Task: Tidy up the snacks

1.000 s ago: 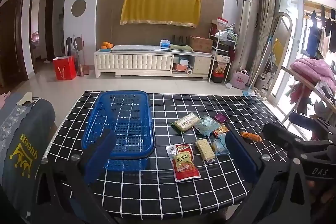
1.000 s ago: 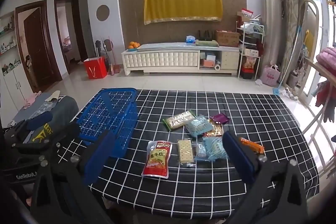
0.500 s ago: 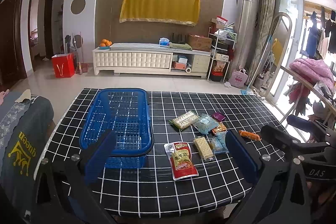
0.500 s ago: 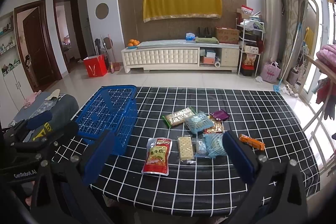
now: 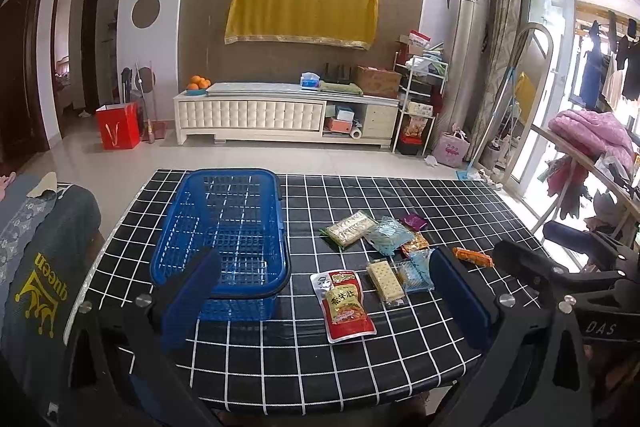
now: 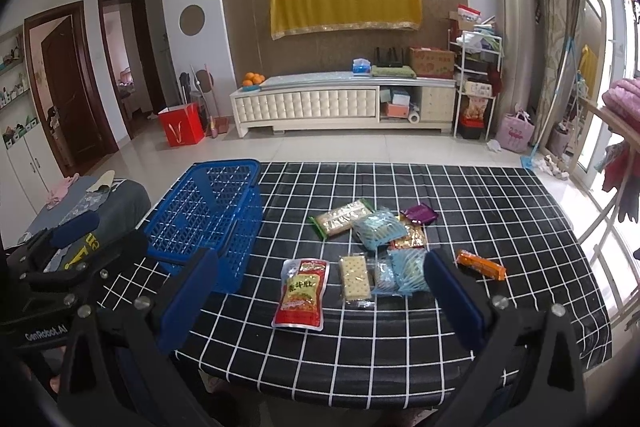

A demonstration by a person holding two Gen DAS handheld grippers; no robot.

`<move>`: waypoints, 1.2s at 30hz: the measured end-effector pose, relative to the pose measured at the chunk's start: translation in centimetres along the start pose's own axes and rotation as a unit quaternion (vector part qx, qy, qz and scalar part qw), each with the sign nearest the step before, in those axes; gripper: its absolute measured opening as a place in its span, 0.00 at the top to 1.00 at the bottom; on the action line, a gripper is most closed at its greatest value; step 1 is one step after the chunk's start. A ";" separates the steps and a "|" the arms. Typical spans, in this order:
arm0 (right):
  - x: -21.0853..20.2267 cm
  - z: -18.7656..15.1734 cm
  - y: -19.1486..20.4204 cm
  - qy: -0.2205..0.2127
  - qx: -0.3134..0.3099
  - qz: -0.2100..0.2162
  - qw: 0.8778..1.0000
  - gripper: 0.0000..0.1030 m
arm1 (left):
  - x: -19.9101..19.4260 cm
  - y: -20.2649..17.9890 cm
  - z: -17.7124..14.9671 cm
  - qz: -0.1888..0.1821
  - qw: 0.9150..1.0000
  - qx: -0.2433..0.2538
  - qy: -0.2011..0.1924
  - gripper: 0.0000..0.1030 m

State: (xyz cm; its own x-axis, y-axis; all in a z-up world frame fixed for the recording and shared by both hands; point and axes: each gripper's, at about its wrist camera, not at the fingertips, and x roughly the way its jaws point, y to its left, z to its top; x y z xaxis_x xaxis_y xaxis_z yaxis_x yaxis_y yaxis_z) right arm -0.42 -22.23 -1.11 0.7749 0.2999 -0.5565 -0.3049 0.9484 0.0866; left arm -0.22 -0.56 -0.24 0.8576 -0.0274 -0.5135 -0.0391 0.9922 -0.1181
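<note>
A blue plastic basket [image 5: 224,227] [image 6: 208,219] stands empty on the left of the black checked table [image 5: 460,203] [image 6: 500,203]. To its right lie several snack packets: a red pouch [image 5: 346,303] [image 6: 302,293], a cracker pack [image 5: 385,279] [image 6: 354,277], a green-edged pack [image 5: 349,228] [image 6: 340,217], light blue packs [image 5: 388,235] [image 6: 377,227], a purple one [image 5: 414,221] [image 6: 420,214] and an orange bar [image 5: 473,257] [image 6: 481,264]. My left gripper [image 5: 326,301] and right gripper [image 6: 320,301] both hover open above the table's near edge, holding nothing.
A dark grey cushion with yellow print [image 5: 36,267] sits left of the table. Across the tiled floor are a white TV cabinet [image 5: 280,115], a red bag [image 5: 118,127] and a rack [image 5: 416,99]. Pink bedding [image 5: 592,131] lies on a rail at right.
Both grippers have drawn back and risen slightly, so the table and snacks look a little farther and lower in view. Nothing on the table has moved.
</note>
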 end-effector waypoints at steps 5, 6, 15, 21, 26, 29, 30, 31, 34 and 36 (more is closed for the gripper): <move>0.0 0.1 0.1 -0.001 0.000 0.001 1.000 0.00 | 0.0 0.0 0.0 -0.002 1.000 0.000 0.000 0.00; 0.0 0.1 0.0 0.000 0.000 0.002 1.000 0.00 | 0.0 0.1 0.0 -0.002 1.000 0.000 0.001 0.00; -0.1 0.1 0.1 0.003 0.000 0.002 1.000 0.00 | 0.0 0.1 -0.1 -0.003 1.000 0.000 0.002 0.00; -0.1 0.0 0.1 0.003 0.000 0.003 1.000 0.00 | -0.1 0.2 -0.2 -0.004 1.000 0.000 0.002 0.00; -0.2 -0.1 0.1 0.003 0.001 0.003 1.000 0.00 | -0.1 0.2 -0.2 -0.005 1.000 0.001 0.002 0.00; -0.3 -0.1 0.1 0.003 0.000 0.003 1.000 0.00 | -0.1 0.2 -0.2 -0.005 1.000 0.001 0.002 0.00; -0.4 -0.1 0.1 0.003 0.001 0.003 1.000 0.00 | -0.1 0.1 -0.2 -0.005 1.000 0.001 0.001 0.00; -0.4 -0.1 0.1 0.002 0.000 0.002 1.000 0.00 | -0.1 0.1 -0.3 -0.006 1.000 0.002 0.001 0.00; -0.3 -0.1 0.0 0.002 -0.001 0.002 1.000 0.00 | 0.0 0.0 -0.3 -0.006 1.000 0.001 0.002 0.00; -0.4 -0.1 0.0 0.004 0.001 0.003 1.000 0.00 | -0.1 0.0 -0.3 -0.007 1.000 0.002 0.002 0.00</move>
State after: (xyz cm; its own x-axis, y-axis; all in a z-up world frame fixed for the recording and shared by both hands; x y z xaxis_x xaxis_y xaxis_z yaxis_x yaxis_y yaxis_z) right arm -0.77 -22.32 -1.00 0.7691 0.3039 -0.5622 -0.3082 0.9470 0.0904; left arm -0.41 -0.61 -0.42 0.8561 -0.0409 -0.5152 -0.0256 0.9923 -0.1212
